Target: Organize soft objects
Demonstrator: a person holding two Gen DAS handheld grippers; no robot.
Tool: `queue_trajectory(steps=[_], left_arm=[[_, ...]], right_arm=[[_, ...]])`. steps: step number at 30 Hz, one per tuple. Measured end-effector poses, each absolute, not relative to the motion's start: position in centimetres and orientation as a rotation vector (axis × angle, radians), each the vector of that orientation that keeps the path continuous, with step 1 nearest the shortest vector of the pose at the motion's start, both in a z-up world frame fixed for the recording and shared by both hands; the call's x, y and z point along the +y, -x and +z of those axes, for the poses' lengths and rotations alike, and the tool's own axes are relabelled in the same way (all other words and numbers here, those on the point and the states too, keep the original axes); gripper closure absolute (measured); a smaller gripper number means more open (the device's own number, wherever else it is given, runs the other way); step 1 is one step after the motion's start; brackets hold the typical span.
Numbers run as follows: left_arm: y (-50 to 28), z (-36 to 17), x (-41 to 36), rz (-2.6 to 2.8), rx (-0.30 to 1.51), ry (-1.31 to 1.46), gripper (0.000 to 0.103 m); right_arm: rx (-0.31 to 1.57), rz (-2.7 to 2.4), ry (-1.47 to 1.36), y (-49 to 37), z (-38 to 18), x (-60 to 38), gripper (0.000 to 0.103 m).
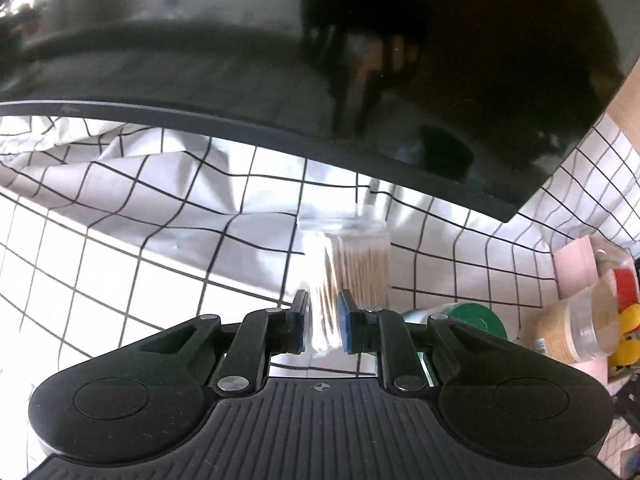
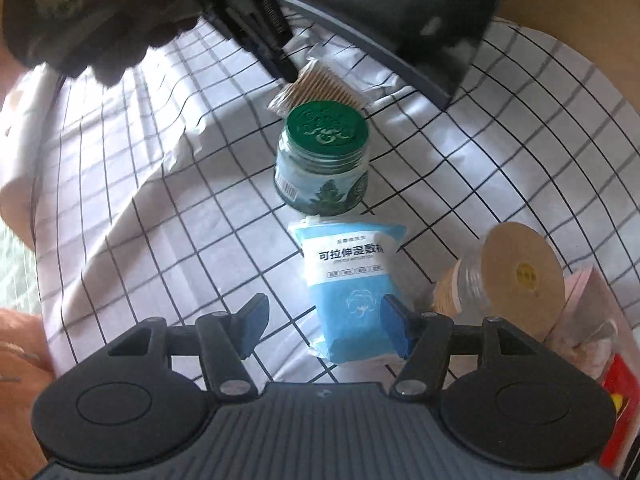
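My left gripper is shut on a clear bag of cotton swabs and holds it above the checked cloth. The same bag shows in the right wrist view behind a green-lidded jar, with the other gripper's black body above it. My right gripper is open, its fingers on either side of the near end of a blue pack of cotton pads that lies flat on the cloth.
A dark monitor overhangs the back of the table. The green-lidded jar stands right of my left gripper. A clear jar with a tan lid lies on its side at the right, beside a pink box.
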State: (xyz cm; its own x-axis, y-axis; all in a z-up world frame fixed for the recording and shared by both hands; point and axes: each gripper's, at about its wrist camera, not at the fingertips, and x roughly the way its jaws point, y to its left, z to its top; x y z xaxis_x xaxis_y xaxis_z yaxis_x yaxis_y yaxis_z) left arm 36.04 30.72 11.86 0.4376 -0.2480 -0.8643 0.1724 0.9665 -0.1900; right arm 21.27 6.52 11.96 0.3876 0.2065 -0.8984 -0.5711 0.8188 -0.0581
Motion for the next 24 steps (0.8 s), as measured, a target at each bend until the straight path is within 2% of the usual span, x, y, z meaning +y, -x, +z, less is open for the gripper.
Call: queue_trajectory(steps=[9,15,24], left_arm=[[-37.1,10.8,27.0,-0.257,1.093,0.052,0.083],[-37.2,9.2,22.6,-0.216,1.084,-0.159,0.079],[-39.1,8.0,19.0,-0.143,1.121,-0.287,0.078]], right_arm=[[1.009,0.495,0.229,-22.0,12.1,4.7,0.041],[1.038,0.513,0.118,-22.6,10.1,3.8,0.041],[1.010,0.565,0.056,-22.6,9.1,3.3,0.041]])
